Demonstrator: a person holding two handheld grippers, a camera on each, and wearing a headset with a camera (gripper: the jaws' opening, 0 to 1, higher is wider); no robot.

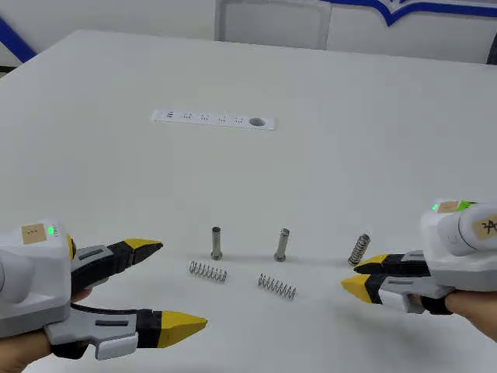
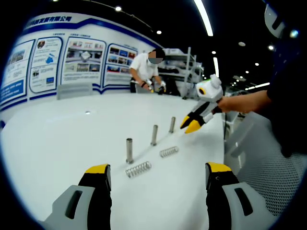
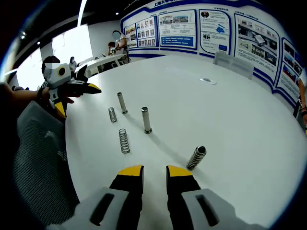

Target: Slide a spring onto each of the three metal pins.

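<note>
Two springs to go. The spring-sleeved steel pin [image 1: 359,249] stands just ahead of the right gripper [image 1: 359,276], so one pin is finished. That gripper's yellow-tipped jaws are nearly together, with a thin gap and nothing between them. The left gripper [image 1: 167,286] has its jaws wide apart and is also empty. The bare polished steel pin [image 1: 216,242] stands ahead of its tips and slightly to the right, with the loose wire coil spring [image 1: 207,271] lying flat just in front of that pin. The middle bare steel pin [image 1: 282,245] and the second loose coil spring [image 1: 276,286] sit between the two grippers. The next step is probably a left-gripper pickup of the nearer spring. Come in low and pinch it near one end so the other end stays free to find the pin top. Go light, because the thin open-wound wire looks likely to squash or ping out of hard jaws. The pins are slim smooth cylinders that seem to stand on small flared feet on the smooth matte white tabletop [image 1: 93,155]. They look easy to knock over, so drop the spring straight down the axis with no side load.
</note>
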